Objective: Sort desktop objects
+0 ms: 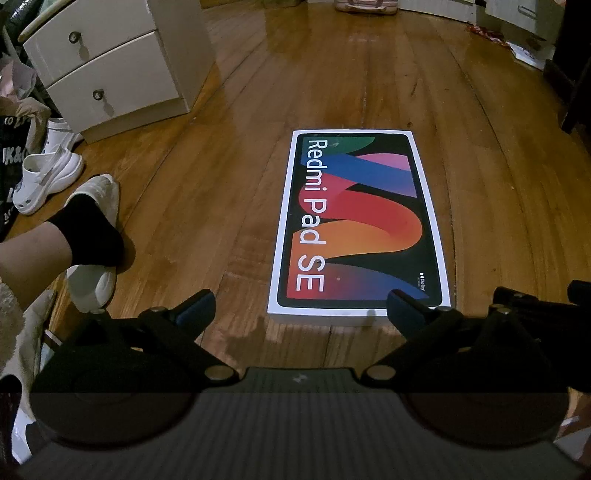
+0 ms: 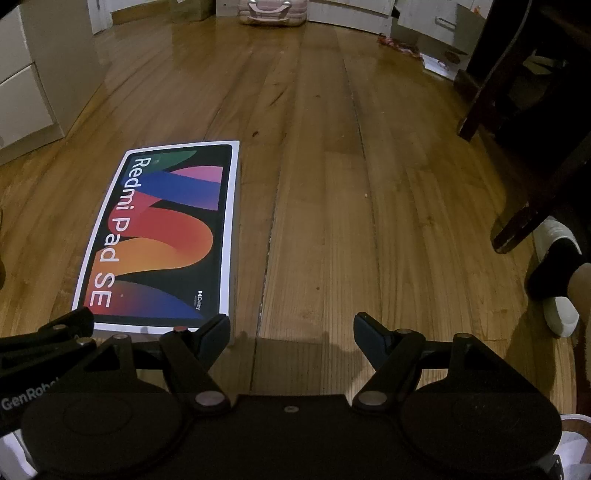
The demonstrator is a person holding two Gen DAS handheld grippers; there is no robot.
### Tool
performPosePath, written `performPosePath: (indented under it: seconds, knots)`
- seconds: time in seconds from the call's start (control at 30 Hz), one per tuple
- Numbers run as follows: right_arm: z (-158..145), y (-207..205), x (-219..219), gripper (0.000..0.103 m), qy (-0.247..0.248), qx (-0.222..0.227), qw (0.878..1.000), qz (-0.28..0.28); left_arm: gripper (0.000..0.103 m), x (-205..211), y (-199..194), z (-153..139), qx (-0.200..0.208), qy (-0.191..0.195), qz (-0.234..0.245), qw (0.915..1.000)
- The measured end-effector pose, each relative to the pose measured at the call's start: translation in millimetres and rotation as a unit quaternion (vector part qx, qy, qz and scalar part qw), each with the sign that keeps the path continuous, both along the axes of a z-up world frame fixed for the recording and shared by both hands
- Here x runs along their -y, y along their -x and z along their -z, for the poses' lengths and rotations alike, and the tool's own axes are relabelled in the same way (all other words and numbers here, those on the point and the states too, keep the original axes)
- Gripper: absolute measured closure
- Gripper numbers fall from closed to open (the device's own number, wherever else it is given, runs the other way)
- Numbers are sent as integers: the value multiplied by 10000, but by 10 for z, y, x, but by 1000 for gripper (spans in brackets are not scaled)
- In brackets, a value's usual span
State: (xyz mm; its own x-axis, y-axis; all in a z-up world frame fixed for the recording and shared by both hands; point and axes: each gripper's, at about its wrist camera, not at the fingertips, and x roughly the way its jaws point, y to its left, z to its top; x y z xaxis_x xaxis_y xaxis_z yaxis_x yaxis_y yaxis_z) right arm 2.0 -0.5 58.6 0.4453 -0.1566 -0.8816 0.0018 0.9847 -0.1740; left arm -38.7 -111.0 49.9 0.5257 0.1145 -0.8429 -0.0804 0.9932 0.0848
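A flat white Redmi Pad SE box [image 1: 360, 225] with a colourful printed lid lies on the wooden floor. In the left wrist view it is straight ahead and slightly right. My left gripper [image 1: 301, 304] is open and empty, its fingertips hovering just short of the box's near edge. In the right wrist view the box [image 2: 162, 236] lies to the left. My right gripper [image 2: 291, 332] is open and empty over bare floorboards, to the right of the box. Its left fingertip [image 2: 216, 328] is near the box's near right corner.
A white two-drawer cabinet [image 1: 110, 62] stands at the far left. White shoes [image 1: 48, 173] and a person's socked foot [image 1: 88, 225] are on the left. Dark furniture legs [image 2: 517, 155] and another socked foot [image 2: 554, 273] are on the right. A pink case [image 2: 273, 11] lies far back.
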Motion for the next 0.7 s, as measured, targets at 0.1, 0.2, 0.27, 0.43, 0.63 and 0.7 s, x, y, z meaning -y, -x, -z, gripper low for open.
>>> performPosePath:
  seconds: [0.1, 0.2, 0.27, 0.43, 0.63, 0.7]
  knots:
    - [3, -1, 1, 24, 7, 1, 10000, 4, 2, 3, 8, 6, 2, 3, 17, 10000]
    - [13, 1, -2, 24, 27, -6, 10000, 8, 2, -1, 5, 16, -30, 32, 8, 10000]
    - [19, -2, -4, 24, 45, -10, 10000, -14, 2, -3, 4, 18, -49, 56, 7, 10000]
    - [17, -3, 1, 24, 52, 1, 10000, -10, 2, 2, 10, 10, -50, 77, 31, 10000]
    - [19, -2, 16, 24, 50, -15, 10000, -25, 2, 0, 14, 8, -59, 83, 43, 9999]
    - [19, -3, 17, 24, 61, -15, 10000, -26, 2, 2, 16, 9, -61, 80, 44, 9999]
